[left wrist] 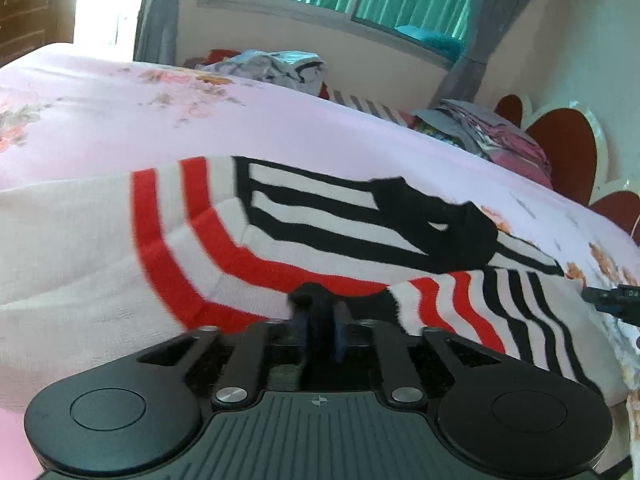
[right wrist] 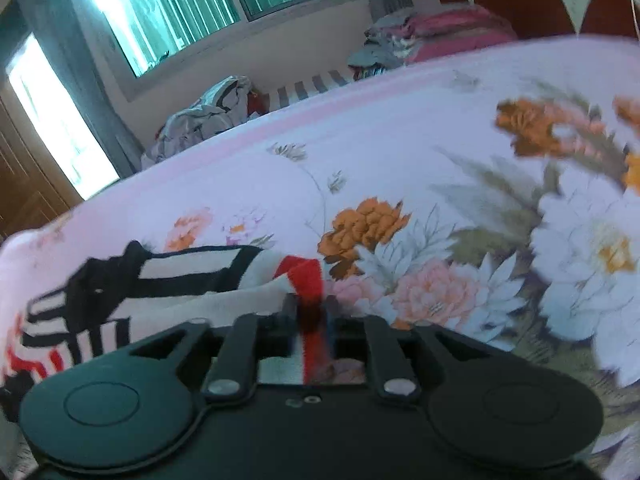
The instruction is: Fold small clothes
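Observation:
A small white knit garment (left wrist: 224, 236) with red and black stripes lies spread on the pink floral bed sheet (left wrist: 120, 120). My left gripper (left wrist: 318, 312) is shut on a black-trimmed edge of it, low over the bed. In the right wrist view the garment (right wrist: 168, 276) stretches to the left. My right gripper (right wrist: 310, 312) is shut on its red-striped edge, which runs between the fingers. The right gripper's tip also shows at the right edge of the left wrist view (left wrist: 612, 298).
The bed sheet (right wrist: 400, 160) has large flower prints on the right. Piles of other clothes (left wrist: 272, 66) (left wrist: 492, 132) lie at the far edge of the bed, also seen from the right wrist (right wrist: 208, 116). A red headboard (left wrist: 564, 152), window and curtains stand behind.

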{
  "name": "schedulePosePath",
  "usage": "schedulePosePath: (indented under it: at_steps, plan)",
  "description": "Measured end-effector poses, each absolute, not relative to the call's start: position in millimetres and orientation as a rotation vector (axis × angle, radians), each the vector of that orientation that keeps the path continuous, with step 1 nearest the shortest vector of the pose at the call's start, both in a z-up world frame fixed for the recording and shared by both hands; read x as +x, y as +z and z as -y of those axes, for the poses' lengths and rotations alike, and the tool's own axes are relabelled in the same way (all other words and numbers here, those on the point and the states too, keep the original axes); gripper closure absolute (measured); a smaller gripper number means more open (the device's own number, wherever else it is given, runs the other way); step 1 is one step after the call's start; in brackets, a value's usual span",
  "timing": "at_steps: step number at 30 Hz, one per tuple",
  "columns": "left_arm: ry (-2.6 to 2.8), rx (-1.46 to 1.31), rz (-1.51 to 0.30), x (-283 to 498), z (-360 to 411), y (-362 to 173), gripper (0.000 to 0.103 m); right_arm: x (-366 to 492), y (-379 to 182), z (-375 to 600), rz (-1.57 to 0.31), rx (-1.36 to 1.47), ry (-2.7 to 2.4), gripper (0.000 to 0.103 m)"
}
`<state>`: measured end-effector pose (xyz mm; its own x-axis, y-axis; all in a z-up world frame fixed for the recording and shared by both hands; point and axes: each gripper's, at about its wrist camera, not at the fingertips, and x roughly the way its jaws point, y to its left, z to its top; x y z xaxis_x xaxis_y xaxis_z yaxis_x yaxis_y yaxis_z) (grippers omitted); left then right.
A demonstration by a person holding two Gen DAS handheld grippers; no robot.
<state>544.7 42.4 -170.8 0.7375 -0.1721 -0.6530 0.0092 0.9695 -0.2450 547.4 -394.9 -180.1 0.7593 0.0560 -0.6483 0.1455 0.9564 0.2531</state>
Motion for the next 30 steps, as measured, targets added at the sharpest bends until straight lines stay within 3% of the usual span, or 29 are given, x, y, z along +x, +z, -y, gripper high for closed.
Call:
schedulePosePath:
  at_steps: [1,2,4,11,15,17,21,25,30]
  plan:
    - [-0.045,-0.188,-0.7,537.3,-42.3,-163.0,0.064,542.0,-173.2,395.2,-0.678,0.273,-0.063,0.066]
    - [-0.016,-0.144,-0.668,533.2,-38.8,-156.6,0.062,537.4,-167.2,394.4,-0.657,0.269,-0.043,0.068]
    - [-0.079,-0.119,-0.634,532.6,-20.6,-142.6,0.062,540.1,-161.8,380.9,-0.674,0.231,0.035,0.082]
    - [-0.387,-0.012,-0.727,579.1,116.1,-153.3,0.062,560.2,-174.1,308.2,-0.744,0.013,0.246,0.081]
    - [-0.344,0.039,-0.749,590.2,115.0,-168.8,0.062,564.5,-178.4,336.1,-0.747,-0.044,0.065,0.091]
    - [-0.243,0.082,-0.737,587.1,92.3,-169.8,0.062,572.4,-185.2,370.8,-0.79,0.05,0.014,0.101]
    - [-0.275,0.023,-0.736,580.6,62.0,-172.1,0.062,570.9,-181.3,367.7,-0.808,-0.004,0.04,0.1]
    - [-0.266,0.04,-0.737,575.0,75.7,-160.8,0.062,554.9,-176.7,366.2,-0.815,0.05,0.016,0.09]
    - [-0.308,0.051,-0.772,551.4,98.5,-165.6,0.062,508.4,-174.1,344.8,-0.838,0.007,0.056,0.088]
